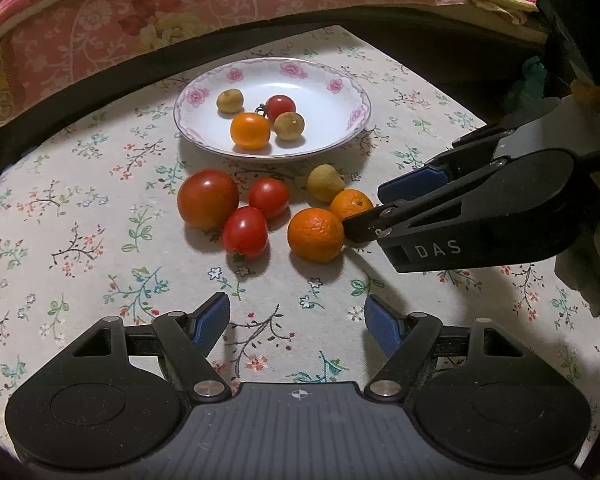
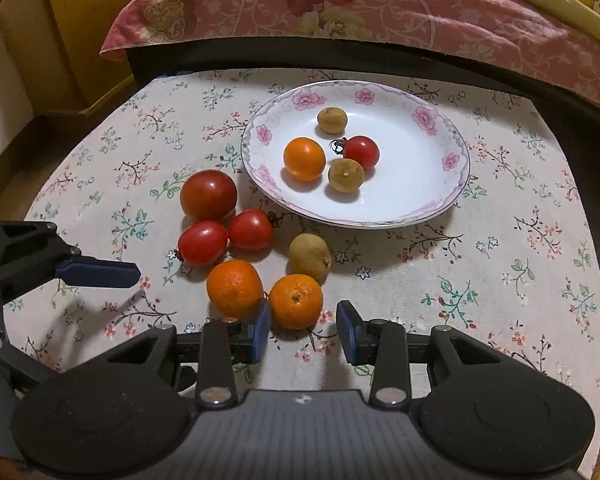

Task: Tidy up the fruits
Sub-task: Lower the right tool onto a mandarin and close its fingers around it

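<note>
A floral white plate holds an orange fruit, a red tomato and two tan fruits. On the cloth in front lie a big tomato, two small tomatoes, a tan fruit and two mandarins. My right gripper is open, its jaws either side of the nearer mandarin's base, left pad between the two mandarins. My left gripper is open and empty, short of the fruit.
The small table has a floral cloth and rounded edges. A bed with pink patterned bedding runs along the far side. A wooden cabinet stands at the far left in the right wrist view.
</note>
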A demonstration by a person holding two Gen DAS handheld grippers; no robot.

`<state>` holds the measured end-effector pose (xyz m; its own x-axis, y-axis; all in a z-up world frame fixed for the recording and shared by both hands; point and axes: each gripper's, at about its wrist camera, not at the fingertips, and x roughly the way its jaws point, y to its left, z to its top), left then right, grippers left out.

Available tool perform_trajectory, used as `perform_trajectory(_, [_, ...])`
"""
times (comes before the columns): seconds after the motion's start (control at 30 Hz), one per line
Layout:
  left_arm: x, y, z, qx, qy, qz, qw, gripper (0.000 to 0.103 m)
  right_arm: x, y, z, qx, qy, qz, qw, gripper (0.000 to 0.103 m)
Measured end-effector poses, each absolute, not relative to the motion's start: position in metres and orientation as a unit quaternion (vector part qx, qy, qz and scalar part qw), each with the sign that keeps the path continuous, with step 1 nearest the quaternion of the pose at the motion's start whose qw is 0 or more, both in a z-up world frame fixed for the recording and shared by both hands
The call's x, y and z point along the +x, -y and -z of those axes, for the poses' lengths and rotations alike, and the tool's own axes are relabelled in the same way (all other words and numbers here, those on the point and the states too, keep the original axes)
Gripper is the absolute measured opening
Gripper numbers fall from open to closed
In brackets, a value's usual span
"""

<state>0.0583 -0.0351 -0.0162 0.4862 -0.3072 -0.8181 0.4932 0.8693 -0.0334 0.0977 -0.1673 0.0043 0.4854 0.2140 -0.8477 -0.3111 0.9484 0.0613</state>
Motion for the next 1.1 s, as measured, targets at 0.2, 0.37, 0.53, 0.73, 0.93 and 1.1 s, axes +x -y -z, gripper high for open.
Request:
perform_trajectory(0.2, [0.0589,0.0350,0.0172,0.103,-0.451,0.236,0.855,0.081,0.0981,0.1664,-0.0049,-0.059,-0.483,-0.156,0.860,0.035])
perform_trajectory(0.37, [0.0583,0.0354,0.0176,0.102,-0.452,0.238,0.854,0.081,0.0982,0.1663,-0.0053,-0.062,-0.483,-0.157,0.859,0.035])
perform_trajectory(0.53, [0.0576,0.0350,0.0172,0.102,-0.451,0.240,0.854,0.081,0.0976,0.1659,-0.0052,-0.064,-0.484,-0.158,0.858,0.035])
perform_trajectory(0.73, [0.0579,0.0351,0.0171,0.102,-0.451,0.239,0.854,0.081,0.0980,0.1658,-0.0046,-0.067,-0.486,-0.162,0.856,0.035])
perform_trajectory(0.93, [0.0575,0.0358,0.0183,0.103,-0.453,0.241,0.852,0.081,0.0981,0.1644,-0.0045,-0.070,-0.486,-0.162,0.856,0.035])
perform_trajectory(1.1, [0.0580,0.0358,0.0188,0.103,-0.453,0.242,0.852,0.081,0.0986,0.1642,-0.0047,-0.070,-0.486,-0.162,0.856,0.035])
